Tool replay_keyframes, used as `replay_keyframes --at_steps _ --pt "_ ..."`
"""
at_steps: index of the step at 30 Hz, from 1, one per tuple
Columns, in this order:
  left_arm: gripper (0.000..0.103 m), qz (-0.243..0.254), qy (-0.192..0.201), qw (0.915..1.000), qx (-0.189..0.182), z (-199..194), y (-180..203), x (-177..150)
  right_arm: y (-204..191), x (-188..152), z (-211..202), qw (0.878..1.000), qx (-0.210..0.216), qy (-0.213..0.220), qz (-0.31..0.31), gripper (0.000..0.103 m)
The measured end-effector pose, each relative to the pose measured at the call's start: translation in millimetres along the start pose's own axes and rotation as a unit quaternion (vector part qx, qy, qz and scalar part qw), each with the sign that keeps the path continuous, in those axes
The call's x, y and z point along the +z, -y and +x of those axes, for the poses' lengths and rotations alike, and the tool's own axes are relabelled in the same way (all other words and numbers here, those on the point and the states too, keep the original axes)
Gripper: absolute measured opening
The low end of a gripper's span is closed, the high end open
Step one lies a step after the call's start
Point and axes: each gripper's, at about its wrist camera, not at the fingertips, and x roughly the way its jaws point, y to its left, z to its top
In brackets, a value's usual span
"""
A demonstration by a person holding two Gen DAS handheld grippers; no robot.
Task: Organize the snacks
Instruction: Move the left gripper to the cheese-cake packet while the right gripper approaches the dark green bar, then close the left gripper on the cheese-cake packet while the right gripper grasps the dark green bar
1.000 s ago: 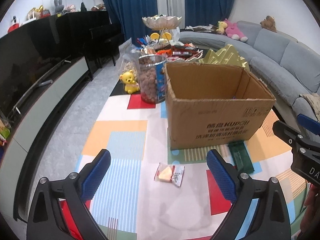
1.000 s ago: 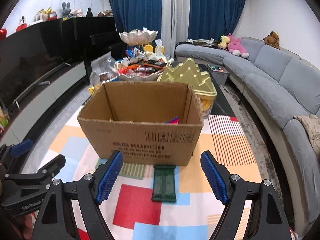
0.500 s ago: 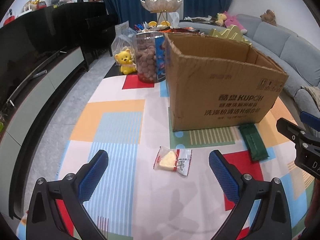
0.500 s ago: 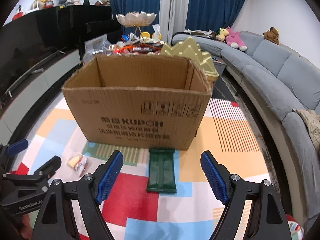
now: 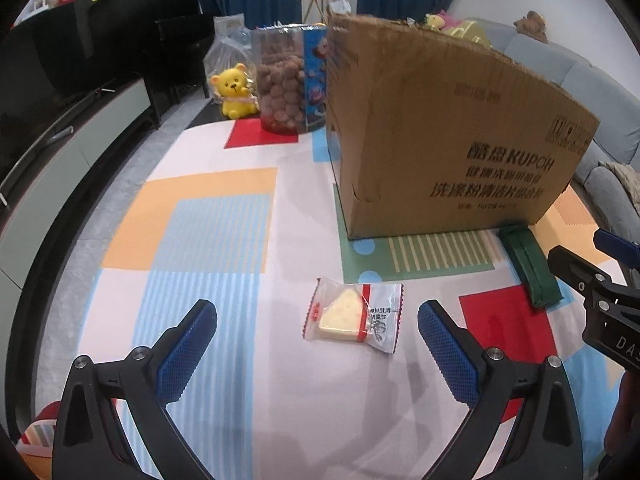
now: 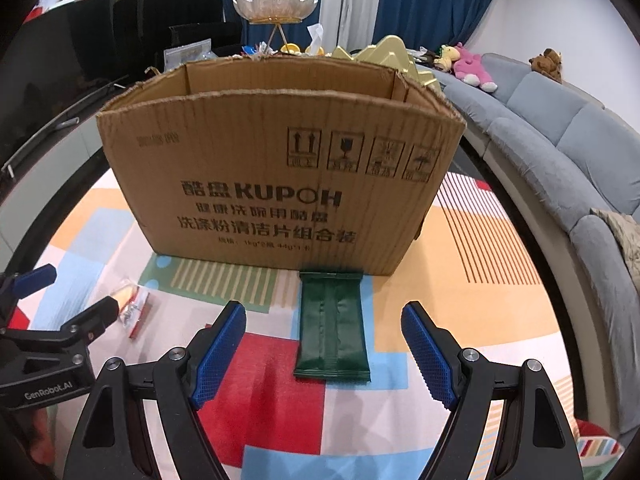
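A clear wrapper with a yellow wedge snack (image 5: pixel 354 316) lies on the patterned rug, just ahead of my open, empty left gripper (image 5: pixel 318 340); it also shows in the right wrist view (image 6: pixel 132 307). A dark green snack packet (image 6: pixel 332 326) lies flat against the foot of the open cardboard box (image 6: pixel 280 168), between the spread fingers of my open, empty right gripper (image 6: pixel 324 348). The packet (image 5: pixel 532 268) and box (image 5: pixel 440 140) also show in the left wrist view. The box's inside is hidden.
A clear jar of brown snack balls (image 5: pixel 286 84) and a yellow bear toy (image 5: pixel 236 90) stand beyond the box's left side. A tiered snack stand (image 6: pixel 276 12) and gold box (image 6: pixel 392 54) sit behind it. A grey sofa (image 6: pixel 560 128) runs along the right, a dark TV cabinet (image 5: pixel 60 128) along the left.
Both grippers have dropped lower and moved closer to the rug; the wedge snack and the green packet now lie nearer the fingers. Both stay open. The box top is out of sight.
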Motion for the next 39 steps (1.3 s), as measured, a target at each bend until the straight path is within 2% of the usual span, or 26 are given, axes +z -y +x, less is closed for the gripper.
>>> replay_keyframes --at_steps 8,13,29,32,36,39 --pt "0.102 0.009 -0.006 0.9999 -0.013 17.3 7.5 -2.8 3.0 -7.6 19.0 1.000 0.003 -0.015 -0.003 0.081" --pt "0.101 -0.004 -0.003 0.9999 -0.016 21.3 4.3 -0.7 0.4 -10.4 29.2 1.000 0.004 -0.020 -0.008 0.081" --pt "0.085 0.007 -0.019 0.9994 -0.029 37.8 12.6 -3.0 14.2 -1.3 55.7 0.999 -0.003 -0.034 0.002 0.080" --pt "0.085 0.009 -0.018 0.9995 -0.026 38.4 12.7 -3.1 14.5 -3.0 58.2 0.999 0.001 -0.040 0.001 0.072" --pt "0.078 0.013 -0.014 0.9996 -0.022 37.7 14.5 -4.6 16.0 -9.3 63.4 0.999 0.012 -0.052 0.006 0.058" --pt "0.070 0.021 -0.011 0.9994 -0.027 35.5 17.7 -5.4 17.1 -11.0 64.0 0.998 0.019 -0.053 0.009 0.053"
